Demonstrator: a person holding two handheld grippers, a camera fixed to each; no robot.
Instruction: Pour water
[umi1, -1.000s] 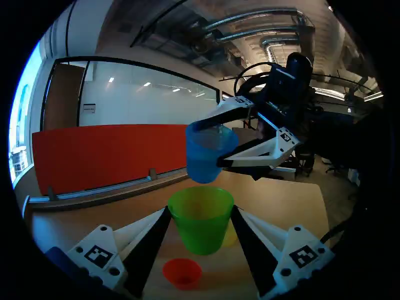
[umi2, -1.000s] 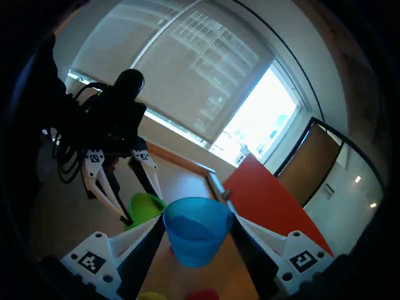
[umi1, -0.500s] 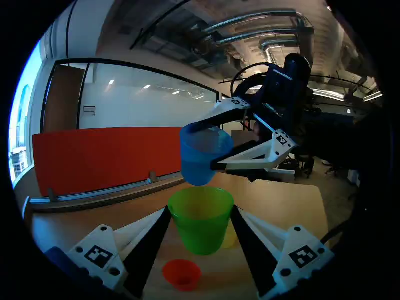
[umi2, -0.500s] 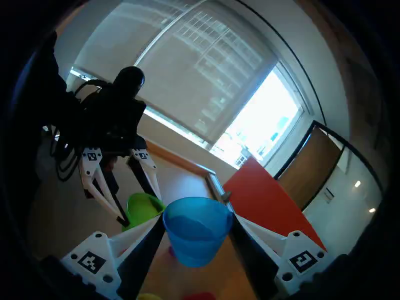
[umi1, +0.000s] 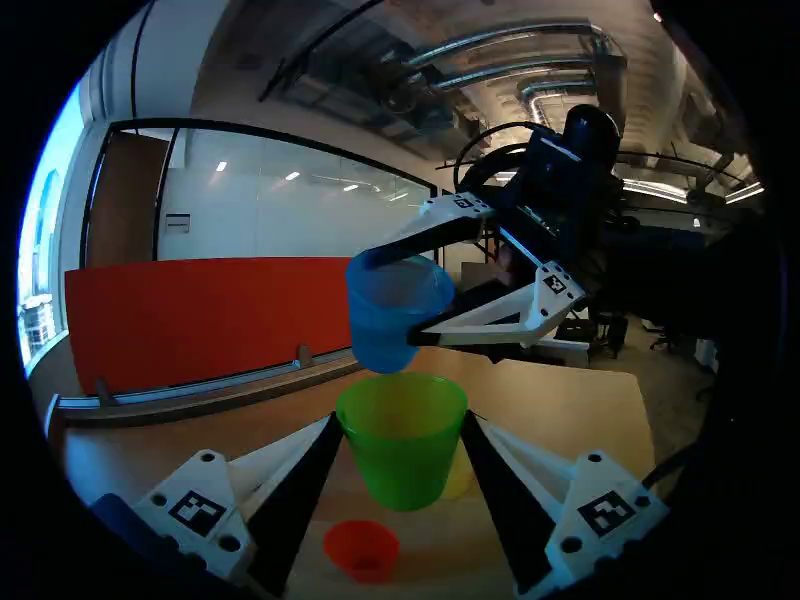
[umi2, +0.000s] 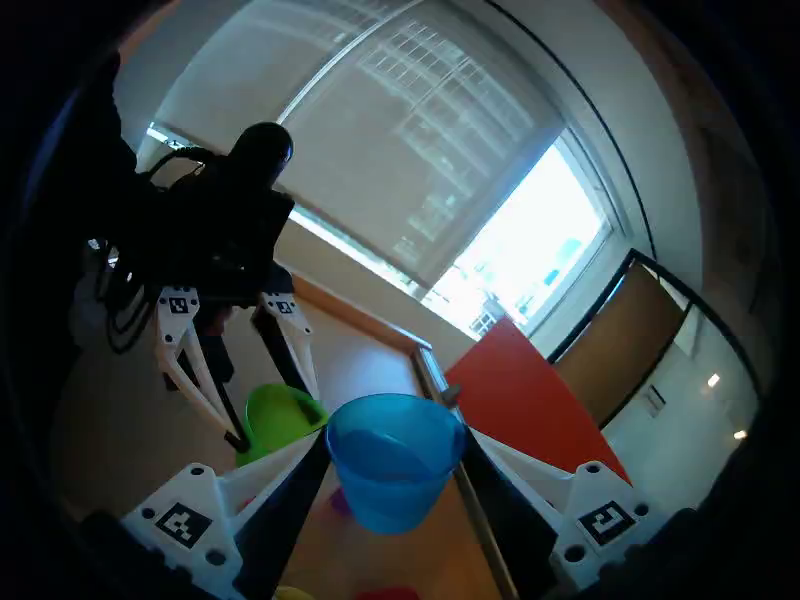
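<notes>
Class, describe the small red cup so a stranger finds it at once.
Start at the wooden table. Nearer the camera than the green cup in the left gripper, the red cup stands on it. It is the smallest, red and ungripped.

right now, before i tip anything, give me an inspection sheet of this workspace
surface: wooden table
job's things: blue cup with water in it, held in the air above the green cup, about upright; no pouring yet
clutter: small red cup; yellow cup behind the green cup
grippers: left gripper shut on green cup; right gripper shut on blue cup
cables: black cables loop by the right gripper
surroundings: red partition, glass wall, window blind, ceiling ducts
</notes>
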